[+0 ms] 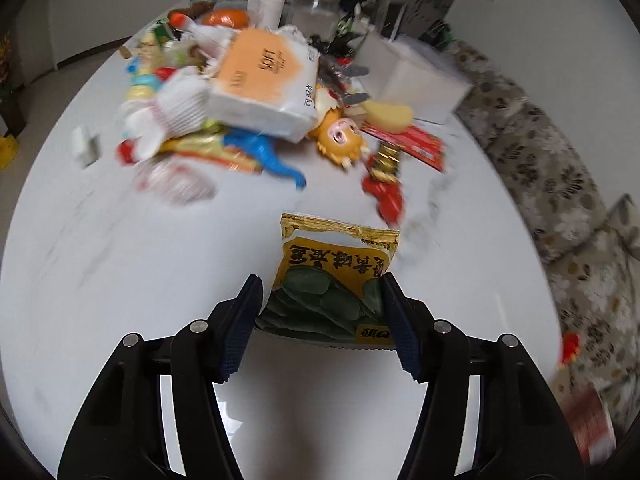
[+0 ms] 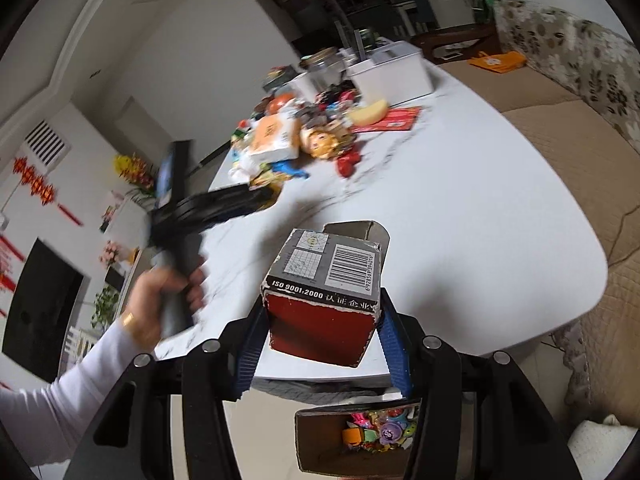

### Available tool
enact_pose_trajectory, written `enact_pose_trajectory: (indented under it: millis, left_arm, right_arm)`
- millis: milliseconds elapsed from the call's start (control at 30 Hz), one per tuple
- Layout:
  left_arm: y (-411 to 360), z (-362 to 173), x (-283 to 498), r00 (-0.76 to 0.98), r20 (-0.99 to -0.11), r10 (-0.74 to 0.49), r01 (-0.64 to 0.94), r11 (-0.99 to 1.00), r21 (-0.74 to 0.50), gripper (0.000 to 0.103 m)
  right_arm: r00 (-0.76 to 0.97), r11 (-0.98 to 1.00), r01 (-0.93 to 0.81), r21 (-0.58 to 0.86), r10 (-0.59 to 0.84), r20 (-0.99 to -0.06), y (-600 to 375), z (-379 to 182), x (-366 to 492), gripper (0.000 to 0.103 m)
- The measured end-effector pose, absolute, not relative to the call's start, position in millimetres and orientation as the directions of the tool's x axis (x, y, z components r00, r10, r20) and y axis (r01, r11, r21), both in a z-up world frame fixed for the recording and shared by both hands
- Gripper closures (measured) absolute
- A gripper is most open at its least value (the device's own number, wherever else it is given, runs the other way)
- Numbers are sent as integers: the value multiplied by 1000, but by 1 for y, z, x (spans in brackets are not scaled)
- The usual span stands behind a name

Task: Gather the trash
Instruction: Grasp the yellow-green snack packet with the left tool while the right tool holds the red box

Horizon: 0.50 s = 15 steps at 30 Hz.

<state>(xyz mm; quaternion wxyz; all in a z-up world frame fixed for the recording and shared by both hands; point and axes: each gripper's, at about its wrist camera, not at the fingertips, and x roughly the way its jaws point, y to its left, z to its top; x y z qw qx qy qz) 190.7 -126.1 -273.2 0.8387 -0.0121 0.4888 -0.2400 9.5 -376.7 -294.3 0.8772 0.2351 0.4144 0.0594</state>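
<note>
Left gripper (image 1: 322, 300): its 2 fingers are clamping a yellow-and-green snack packet (image 1: 334, 276) by its lower sides, the packet hanging above the white tabletop (image 1: 100, 240) near the near edge.
Left gripper from the right wrist view: it is showing as a blurred black tool (image 2: 208, 208) over the left edge of the tabletop (image 2: 460, 220), with the person's left hand (image 2: 160, 300) wrapping its handle.
Right gripper (image 2: 320, 320): its 2 blue-padded fingers are pinching a red and grey cardboard box (image 2: 324, 300) from both sides, the barcode face pointing up, one end flap standing open.
Box position: it is hanging over the near edge of the tabletop.
Open carton (image 2: 356, 436): it is sitting below the right gripper, off the tabletop, holding small colourful items.
Clutter pile (image 1: 240, 92): toys, wrappers and an orange tissue pack (image 1: 264, 80) are lying toward the far edge of the tabletop.
White container (image 1: 416, 80): it is standing by the far right edge.
Red wrapper (image 1: 384, 196): it is lying between the pile and the packet, blurred.
</note>
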Motion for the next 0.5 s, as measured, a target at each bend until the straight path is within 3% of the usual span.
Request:
enact_pose_trajectory:
  millis: [267,500]
  left_arm:
    - [-30,-242,51,394,-824,-407,403,882,-243,44]
    - [21,-275,-42,266,-883,-386,332,897,-292,44]
  right_arm:
    - [573,916,-4,401,331,-750,-317,-293,4,51]
    - [434,921,-76,383,376,-819,-265,-314,-20,51]
